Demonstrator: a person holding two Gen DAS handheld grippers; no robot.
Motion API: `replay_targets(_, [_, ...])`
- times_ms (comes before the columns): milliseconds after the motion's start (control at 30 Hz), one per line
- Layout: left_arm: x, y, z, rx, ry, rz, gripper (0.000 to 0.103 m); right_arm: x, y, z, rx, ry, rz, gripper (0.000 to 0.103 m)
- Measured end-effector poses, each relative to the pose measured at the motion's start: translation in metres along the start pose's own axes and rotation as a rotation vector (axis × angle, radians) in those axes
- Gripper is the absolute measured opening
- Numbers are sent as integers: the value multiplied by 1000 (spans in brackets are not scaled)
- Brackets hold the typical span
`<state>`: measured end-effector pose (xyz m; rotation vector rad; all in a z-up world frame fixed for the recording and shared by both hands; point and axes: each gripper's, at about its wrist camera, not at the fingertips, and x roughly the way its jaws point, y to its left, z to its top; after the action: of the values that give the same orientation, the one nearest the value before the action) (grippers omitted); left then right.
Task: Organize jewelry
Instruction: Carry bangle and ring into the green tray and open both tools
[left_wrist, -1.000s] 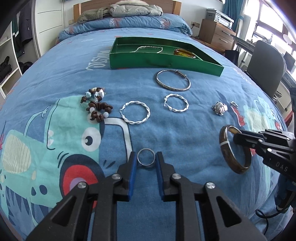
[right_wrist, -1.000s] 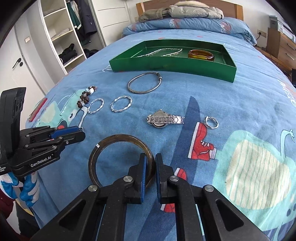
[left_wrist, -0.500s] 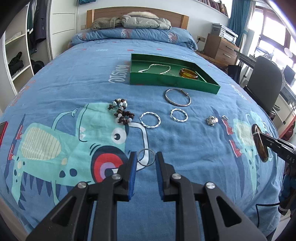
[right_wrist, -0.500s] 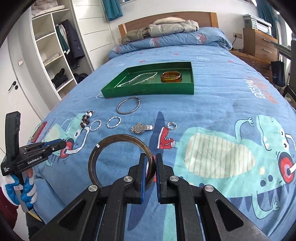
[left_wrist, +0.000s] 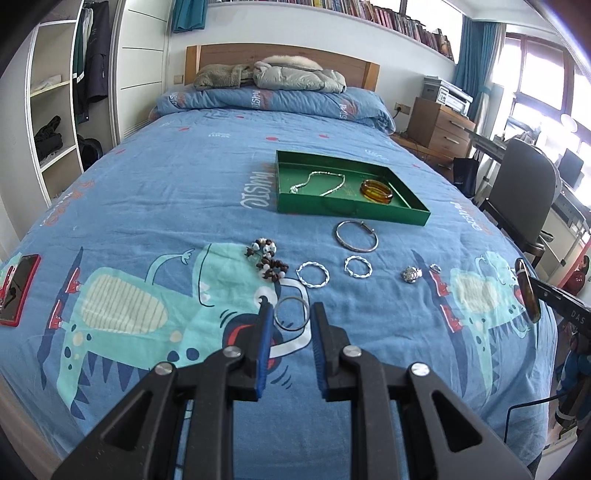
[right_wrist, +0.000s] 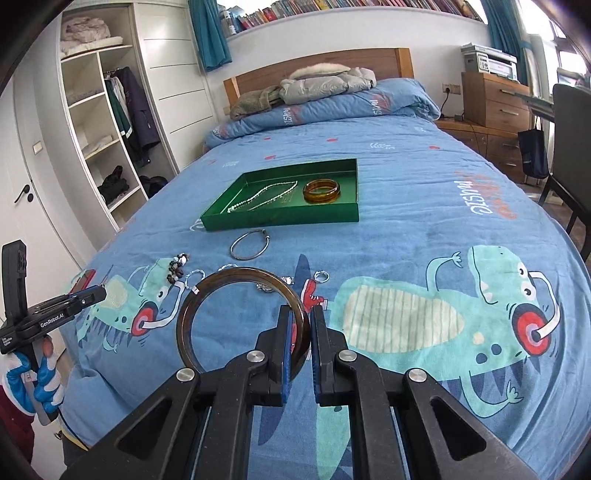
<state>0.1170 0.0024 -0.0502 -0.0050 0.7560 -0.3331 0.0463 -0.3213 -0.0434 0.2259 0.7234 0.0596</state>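
Note:
My left gripper (left_wrist: 290, 308) is shut on a thin silver ring (left_wrist: 291, 309), held high above the bed. My right gripper (right_wrist: 298, 314) is shut on a dark brown bangle (right_wrist: 207, 295), also held high; the bangle shows edge-on at the right of the left wrist view (left_wrist: 527, 291). A green tray (left_wrist: 388, 213) far up the bed holds a silver chain (left_wrist: 321, 184) and an amber bangle (left_wrist: 376, 192). On the blue cover lie a silver bangle (left_wrist: 356, 241), two twisted silver hoops (left_wrist: 313, 274), a bead bracelet (left_wrist: 266, 258), a watch (left_wrist: 412, 274) and a small ring (left_wrist: 436, 267).
A red phone (left_wrist: 16, 284) lies at the bed's left edge. A jacket and folded duvet (left_wrist: 295, 77) sit at the headboard. An office chair (left_wrist: 524, 192) and a wooden dresser (left_wrist: 439, 127) stand to the right, an open wardrobe (left_wrist: 55, 122) to the left.
Both grippers have risen and drawn back from the bed, each still holding its piece. The jewelry on the cover looks smaller and farther away.

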Motion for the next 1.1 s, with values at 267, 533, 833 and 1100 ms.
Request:
replay_targets(267, [-16, 0, 34, 6, -64, -25, 19, -24, 0, 26, -15, -66, -29, 9])
replay_targets(533, [-22, -18, 83, 57, -135, -41, 19, -35, -3, 69, -39, -139, -61, 9])
replay_targets(833, [14, -33, 138, 76, -144, -74, 19, -6, 1, 122, -78, -172, -73, 9])
replay_targets(1100, [93, -48, 177, 100, -100, -84, 19, 60, -2, 163, -86, -150, -73, 9])
